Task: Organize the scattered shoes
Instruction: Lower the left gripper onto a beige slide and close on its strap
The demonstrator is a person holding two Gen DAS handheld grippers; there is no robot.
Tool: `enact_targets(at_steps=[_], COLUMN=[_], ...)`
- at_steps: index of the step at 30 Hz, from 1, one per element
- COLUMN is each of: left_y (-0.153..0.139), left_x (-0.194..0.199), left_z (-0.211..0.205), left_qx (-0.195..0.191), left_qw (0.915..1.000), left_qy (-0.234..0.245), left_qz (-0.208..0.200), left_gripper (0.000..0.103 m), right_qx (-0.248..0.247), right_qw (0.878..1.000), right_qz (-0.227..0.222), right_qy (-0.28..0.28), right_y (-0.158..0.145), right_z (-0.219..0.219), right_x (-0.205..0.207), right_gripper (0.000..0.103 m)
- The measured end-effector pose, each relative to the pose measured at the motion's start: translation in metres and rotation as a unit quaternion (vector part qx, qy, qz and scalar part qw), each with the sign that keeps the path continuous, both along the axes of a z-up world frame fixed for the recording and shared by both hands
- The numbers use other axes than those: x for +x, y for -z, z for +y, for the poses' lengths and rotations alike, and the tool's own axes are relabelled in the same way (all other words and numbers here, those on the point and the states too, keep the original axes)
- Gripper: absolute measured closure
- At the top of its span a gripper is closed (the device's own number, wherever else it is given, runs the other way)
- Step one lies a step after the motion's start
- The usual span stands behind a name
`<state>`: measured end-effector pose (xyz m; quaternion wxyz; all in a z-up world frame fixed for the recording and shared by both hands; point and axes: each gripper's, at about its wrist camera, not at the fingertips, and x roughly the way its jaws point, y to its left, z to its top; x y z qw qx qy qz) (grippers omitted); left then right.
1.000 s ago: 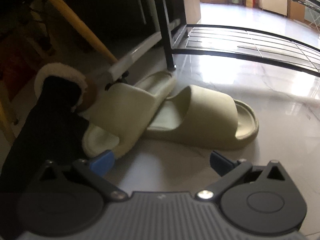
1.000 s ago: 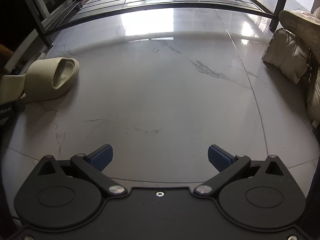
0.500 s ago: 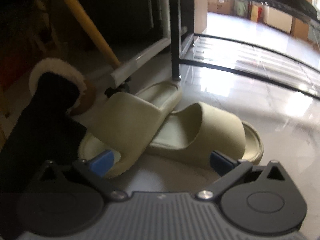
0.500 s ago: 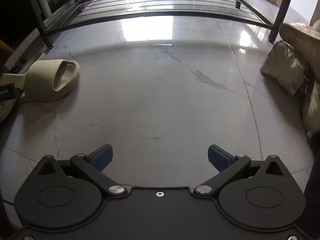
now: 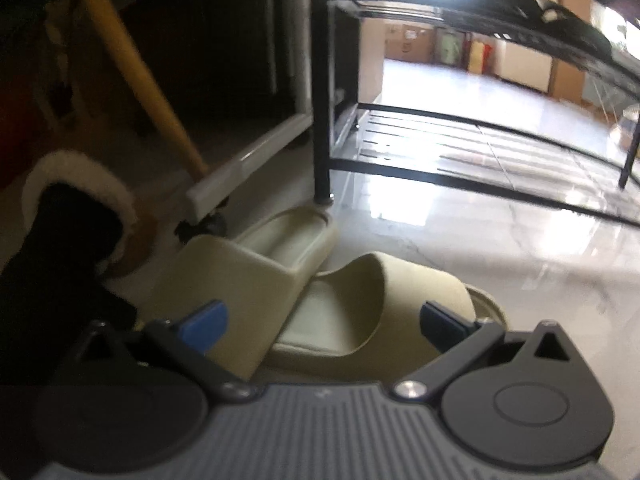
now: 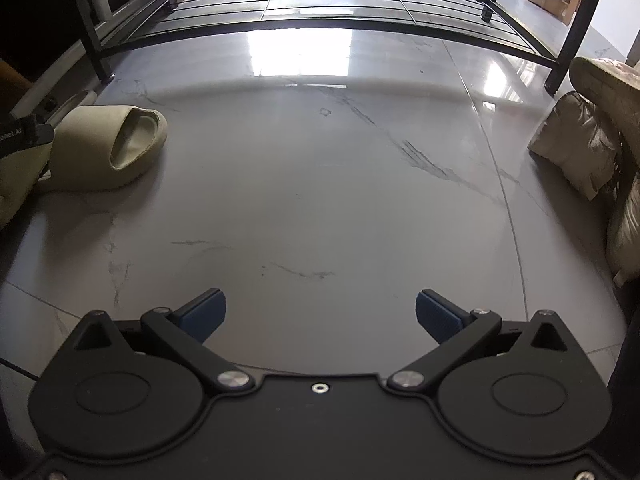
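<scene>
Left wrist view: the left gripper (image 5: 320, 316), jaws spread and empty, is found lower and closer to the two beige slides than a second ago. The near slide (image 5: 376, 300) is laid crosswise, toe rightward; the far slide (image 5: 256, 264) overlaps it, angled toward the black rack (image 5: 322, 120).

Right wrist view: the right gripper (image 6: 320, 314) is held released over bare floor (image 6: 320, 184), almost unmoved. The slide (image 6: 108, 148) is seen at left, toe opening facing right. Writing on the strap (image 6: 20, 136) is unreadable.

Left wrist view: two slides at frame centre on floor (image 5: 460, 240), left slide (image 5: 240, 276) overlapping right slide (image 5: 384, 300). Boot (image 5: 76, 232) at left edge. Rack (image 5: 460, 128) behind, upper right. Pole (image 5: 136, 64) leaning at upper left.
</scene>
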<state>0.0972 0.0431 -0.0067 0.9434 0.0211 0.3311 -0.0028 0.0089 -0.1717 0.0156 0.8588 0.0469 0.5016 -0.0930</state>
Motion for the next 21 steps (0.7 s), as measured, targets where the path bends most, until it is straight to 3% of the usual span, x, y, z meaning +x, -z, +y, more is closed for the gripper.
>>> enact_targets(at_steps=[6,16,21], left_y=[0.001,0.022,0.037], left_x=[-0.002,0.021,0.032], left_z=[-0.024,-0.038,-0.04], left_qx=[0.021,-0.008,-0.032], left_qw=[0.9965,0.9957,0.996], left_qy=[0.069,0.091,0.082], left_qz=[-0.041,-0.018,0.018], left_gripper=[0.001,0.001,0.001], right_qx=[0.0,-0.015,-0.017], right_qw=[1.0,1.0,1.0], right_qz=[-0.001,0.013,0.023], right_qy=[-0.005,-0.007,-0.013], right_y=[-0.003,-0.001,0.002], right_z=[0.002,0.005,0.008], right_x=[0.001,0.007,0.011], right_gripper=[0.0,0.0,0.0])
